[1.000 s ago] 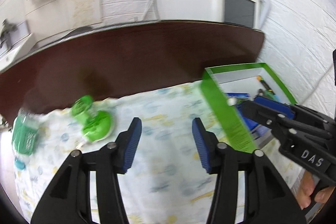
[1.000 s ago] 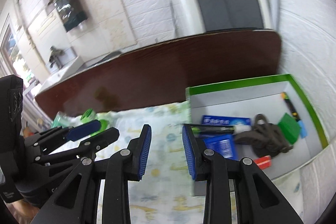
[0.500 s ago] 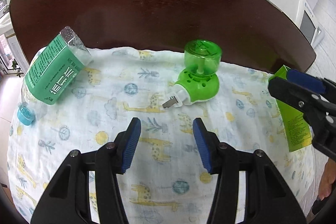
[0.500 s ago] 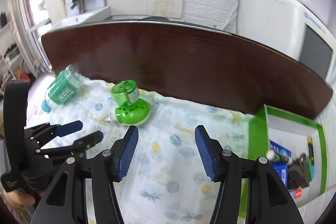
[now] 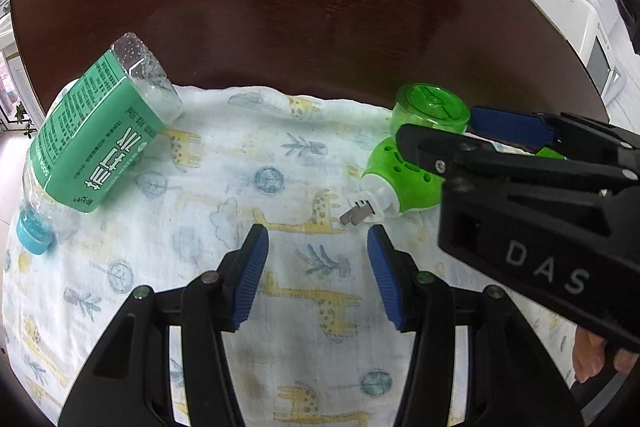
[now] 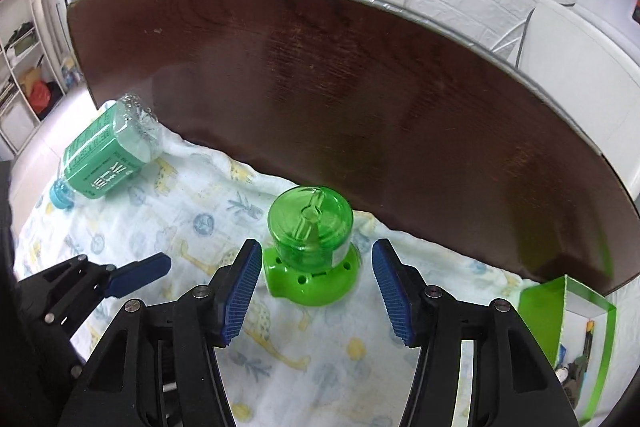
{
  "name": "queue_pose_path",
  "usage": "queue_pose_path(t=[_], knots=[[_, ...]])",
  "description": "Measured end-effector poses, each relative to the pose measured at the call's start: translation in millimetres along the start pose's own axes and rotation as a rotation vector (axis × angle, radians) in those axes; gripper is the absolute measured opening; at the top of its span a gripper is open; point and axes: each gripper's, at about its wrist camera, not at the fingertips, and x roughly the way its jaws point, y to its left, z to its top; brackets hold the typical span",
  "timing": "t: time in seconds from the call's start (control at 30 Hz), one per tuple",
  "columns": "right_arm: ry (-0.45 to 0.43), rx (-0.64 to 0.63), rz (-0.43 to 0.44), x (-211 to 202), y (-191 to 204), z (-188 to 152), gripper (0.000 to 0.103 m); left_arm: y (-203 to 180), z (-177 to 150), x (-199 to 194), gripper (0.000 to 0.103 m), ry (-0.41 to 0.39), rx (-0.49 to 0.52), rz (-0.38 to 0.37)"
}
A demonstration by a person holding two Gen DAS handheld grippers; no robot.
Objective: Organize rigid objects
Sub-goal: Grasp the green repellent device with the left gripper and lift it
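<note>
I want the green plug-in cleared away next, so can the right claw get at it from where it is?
Probably yes. The right claw is open and the green plug-in lies on the cloth just ahead of its fingertips, with nothing between them.

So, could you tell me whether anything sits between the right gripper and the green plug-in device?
Nothing visible does. The right gripper is open, with the green device lying on the cloth just ahead, between its fingers. The left gripper is off to the side.
</note>
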Motion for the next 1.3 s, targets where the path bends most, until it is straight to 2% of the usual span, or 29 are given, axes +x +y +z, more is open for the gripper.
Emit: queue_pose_path(t=[0.03,0.1,0.27,0.4,0.53,0.67,0.8,0.93,1.07,1.13,1.3], knots=[[-0.006,0.022,0.017,2,-2,1,0.058,1,0,1,0.05,0.003,-0.001,-0.002],[-0.008,0.106,0.065,4,-12,1,0.047,1,0,3,0.05,0.007,-0.005,-0.006],[0.018,0.336,0.227,3,-57,-13,0.047,5,3,-1,0.05,0.002,-0.007,-0.03],[0.021,0.521,0.352,-3,-91,-47,0.047,-8,0,-15,0.05,-0.009,0.051,-0.104],[0.017,0.653,0.448,-12,-116,-91,0.047,-41,-4,-19,0.052,-0.005,0.145,-0.131],[-0.015,0.648,0.426,-27,-127,-128,0.046,-74,-16,-15,0.051,0.02,0.245,-0.145],[0.01,0.592,0.391,-38,-135,-154,0.047,-99,-37,-14,0.051,0.049,0.334,-0.18],[0.024,0.508,0.317,-42,-137,-176,0.047,-108,-49,-19,0.051,0.055,0.351,-0.182],[0.01,0.511,0.353,-46,-144,-187,0.047,-111,-48,-17,0.052,0.067,0.342,-0.192],[0.0,0.547,0.353,-45,-148,-187,0.047,-117,-51,-19,0.052,0.069,0.366,-0.191],[0.02,0.659,0.416,-39,-153,-195,0.048,-134,-63,-8,0.049,0.108,0.433,-0.168]])
